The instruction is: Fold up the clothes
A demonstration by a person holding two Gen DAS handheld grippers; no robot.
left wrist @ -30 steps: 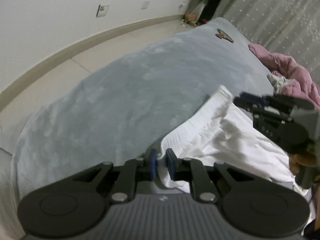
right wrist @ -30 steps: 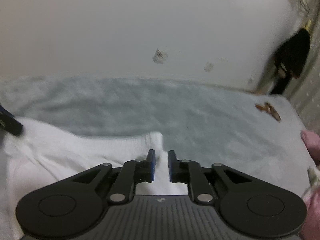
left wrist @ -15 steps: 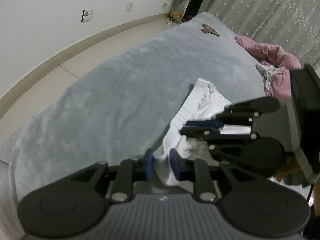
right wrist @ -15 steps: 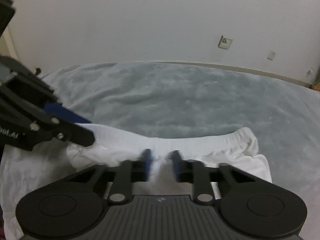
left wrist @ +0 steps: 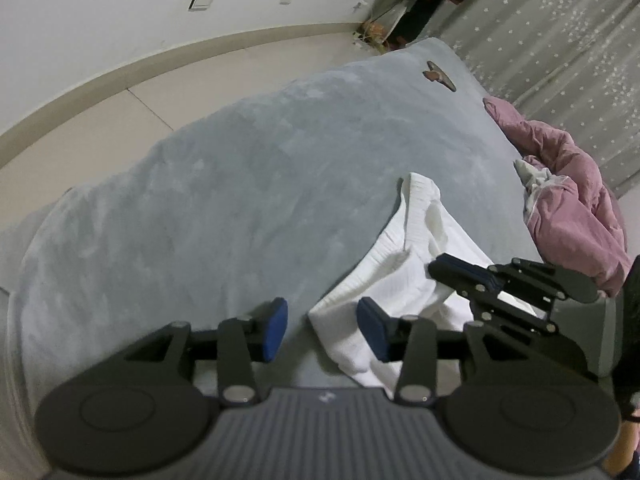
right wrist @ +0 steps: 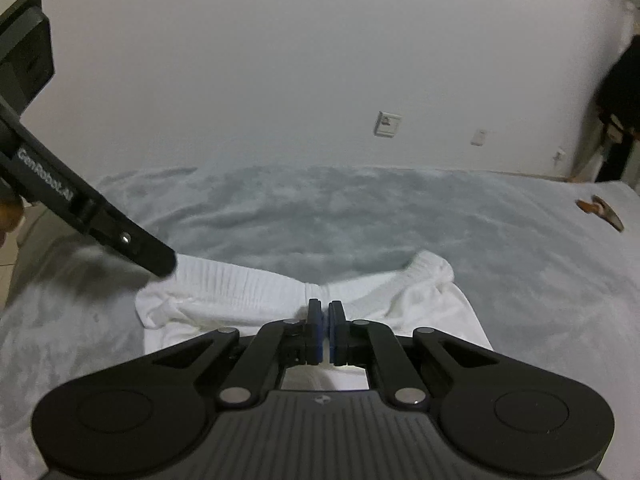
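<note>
One white garment (left wrist: pixel 404 276), ribbed waistband, lying on one grey blanket (left wrist: pixel 240 184); waistband's long axis runs left to right across the right wrist view, body trailing toward the camera. One pink garment heap (left wrist: pixel 576 208) at the blanket's far side. Left gripper (left wrist: pixel 322 330): fingers spread apart, straddling the garment's corner. Right gripper (right wrist: pixel 325 332): fingers pinched together on the waistband's middle.

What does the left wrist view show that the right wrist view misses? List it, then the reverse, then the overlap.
Left wrist only: the pink bedding, the starred curtain, and the left gripper with jaws open.
Right wrist only: the right gripper seen from behind, its jaws shut on the white shorts.
Both: the shorts, the grey blanket, the wall socket.
</note>
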